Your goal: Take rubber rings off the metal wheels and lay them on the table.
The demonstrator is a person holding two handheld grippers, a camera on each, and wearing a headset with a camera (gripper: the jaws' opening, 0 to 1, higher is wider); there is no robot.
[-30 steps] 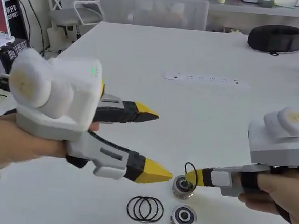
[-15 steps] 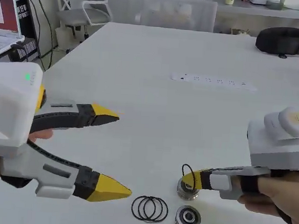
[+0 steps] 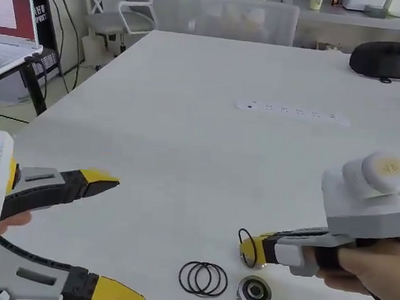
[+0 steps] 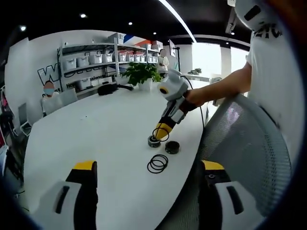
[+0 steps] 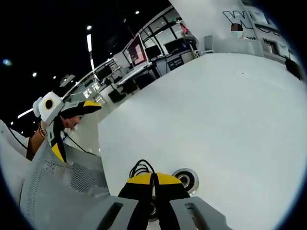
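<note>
My right gripper [image 3: 248, 248] is shut on a thin black rubber ring [image 3: 242, 239], which loops up from its yellow tips. Just under those tips sits one metal wheel [image 4: 153, 142]; I cannot tell whether the ring still touches it. A second wheel [image 3: 253, 294] lies nearer the table's front edge. Several loose black rings [image 3: 203, 278] lie overlapping on the white table [image 3: 188, 122], left of that wheel. My left gripper [image 3: 119, 239] is open and empty at the lower left, well apart from the wheels. The right gripper view has the pinched ring [image 5: 141, 167] and a wheel [image 5: 186, 178].
A white power strip [image 3: 292, 111] lies mid-table. At the far right rests a black cushion [image 3: 388, 59]. Chairs [image 3: 247, 19] stand behind the table and a laptop [image 3: 8, 40] sits on a side stand at left. A mesh chair back [image 4: 240, 143] is beside the left gripper.
My left gripper has drawn back to the left, away from the wheels, still open. The right gripper stays shut on the ring by the wheel. The head camera has shifted.
</note>
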